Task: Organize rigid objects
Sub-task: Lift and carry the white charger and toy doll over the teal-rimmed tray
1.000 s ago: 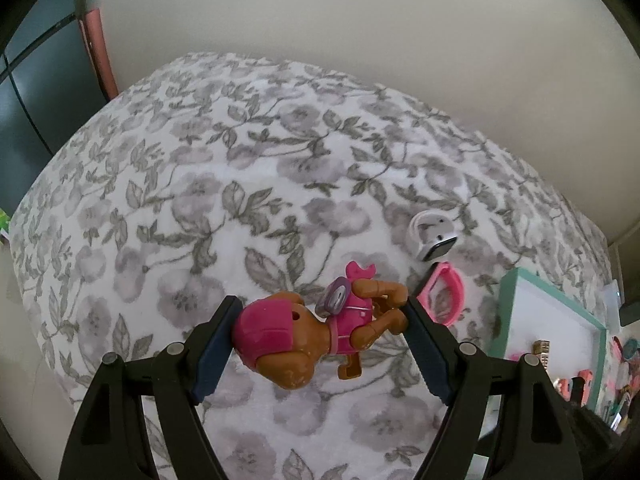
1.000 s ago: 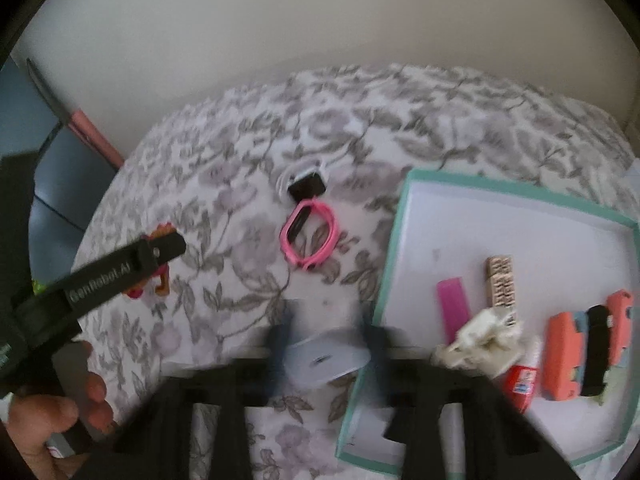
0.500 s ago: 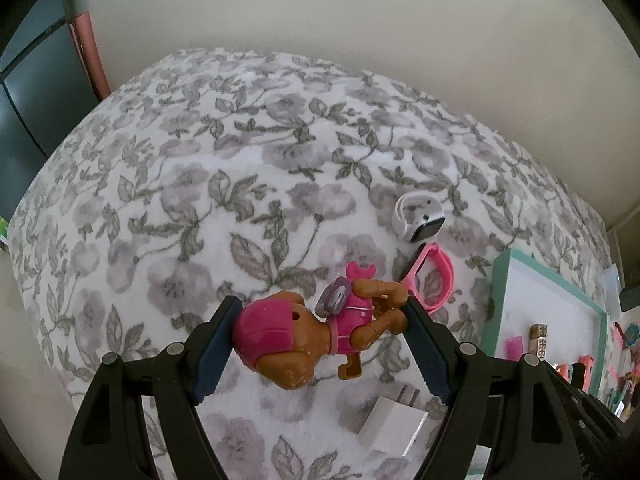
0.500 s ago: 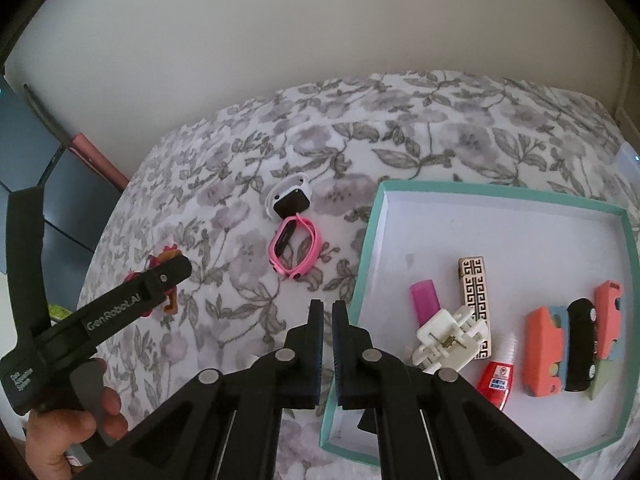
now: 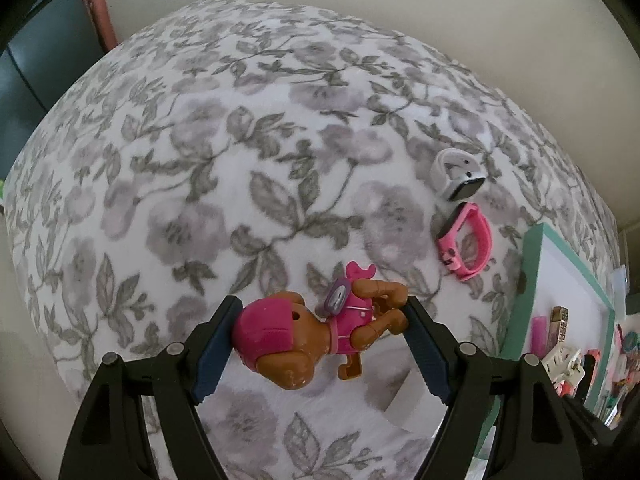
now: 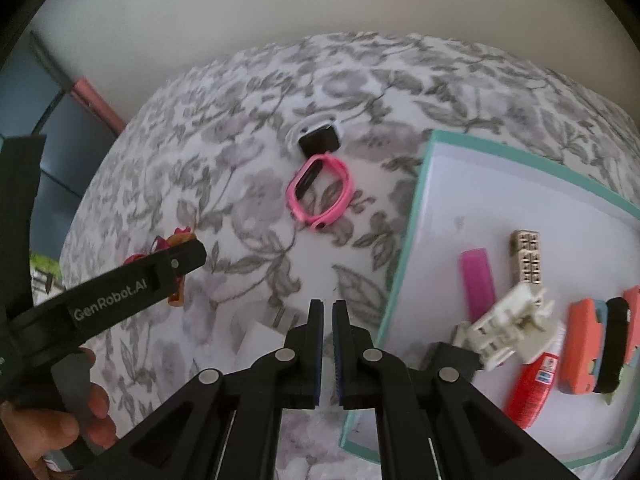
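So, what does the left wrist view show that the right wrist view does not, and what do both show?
Only the left wrist view: the whole toy dog clamped in the left tool.

Only the right wrist view: the shut, empty right tool, a hand, the red tube.

Both: the pink watch, the white watch, the teal tray.

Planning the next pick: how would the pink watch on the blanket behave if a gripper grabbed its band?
The pink watch would probably flex: its band is a thin open loop. It looks light. Lying flat on the soft floral blanket, it seems unlikely to roll, though it may sink slightly when pressed.
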Demonstrator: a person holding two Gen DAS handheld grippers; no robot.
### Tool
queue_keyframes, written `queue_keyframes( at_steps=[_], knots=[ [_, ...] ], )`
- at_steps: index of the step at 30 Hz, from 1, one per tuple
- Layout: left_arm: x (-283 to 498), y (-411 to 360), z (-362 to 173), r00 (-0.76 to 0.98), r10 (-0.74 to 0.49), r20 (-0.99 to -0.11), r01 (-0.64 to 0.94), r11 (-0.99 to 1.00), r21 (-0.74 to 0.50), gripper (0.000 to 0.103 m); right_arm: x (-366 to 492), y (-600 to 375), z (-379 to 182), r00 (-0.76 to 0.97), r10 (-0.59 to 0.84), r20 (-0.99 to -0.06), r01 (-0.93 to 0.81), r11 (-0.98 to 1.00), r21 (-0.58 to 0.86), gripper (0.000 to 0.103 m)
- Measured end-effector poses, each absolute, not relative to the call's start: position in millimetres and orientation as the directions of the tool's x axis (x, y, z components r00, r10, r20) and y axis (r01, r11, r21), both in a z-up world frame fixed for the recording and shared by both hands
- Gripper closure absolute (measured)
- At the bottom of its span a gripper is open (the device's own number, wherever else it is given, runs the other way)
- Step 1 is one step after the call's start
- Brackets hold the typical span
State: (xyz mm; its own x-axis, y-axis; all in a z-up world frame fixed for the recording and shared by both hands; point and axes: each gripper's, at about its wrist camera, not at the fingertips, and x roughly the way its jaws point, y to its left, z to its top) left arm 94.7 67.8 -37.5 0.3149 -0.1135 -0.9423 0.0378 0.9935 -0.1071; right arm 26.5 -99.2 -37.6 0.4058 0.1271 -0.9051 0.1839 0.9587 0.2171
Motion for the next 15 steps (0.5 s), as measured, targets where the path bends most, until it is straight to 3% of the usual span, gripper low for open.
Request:
queue_keyframes(
  at_steps=[7, 9, 11, 15],
  knots=[
    [97, 84, -39, 0.313, -0.118, -0.942, -0.017, 0.991, -0.13, 0.022, 31, -80, -50, 0.367, 0.143, -0.919, 0.14, 0.968, 0.206, 0.094],
    [97, 86, -38, 0.314, -0.121, -0.942, -0.025, 0.99, -0.136, 0.022, 32, -76, -52, 0.359, 0.145, -0.922, 0.131, 0.97, 0.204, 0.075],
    [98, 88, -38, 0.317, -0.12, -0.941, -0.032, 0.99, -0.137, 0.022, 32, -73, -54, 0.354, 0.144, -0.924, 0.124, 0.972, 0.199, 0.062],
    [98, 90, -39, 0.314, -0.118, -0.942, -0.04, 0.99, -0.137, 0.022, 34, -68, -56, 0.347, 0.148, -0.926, 0.108, 0.975, 0.196, 0.061]
  ],
)
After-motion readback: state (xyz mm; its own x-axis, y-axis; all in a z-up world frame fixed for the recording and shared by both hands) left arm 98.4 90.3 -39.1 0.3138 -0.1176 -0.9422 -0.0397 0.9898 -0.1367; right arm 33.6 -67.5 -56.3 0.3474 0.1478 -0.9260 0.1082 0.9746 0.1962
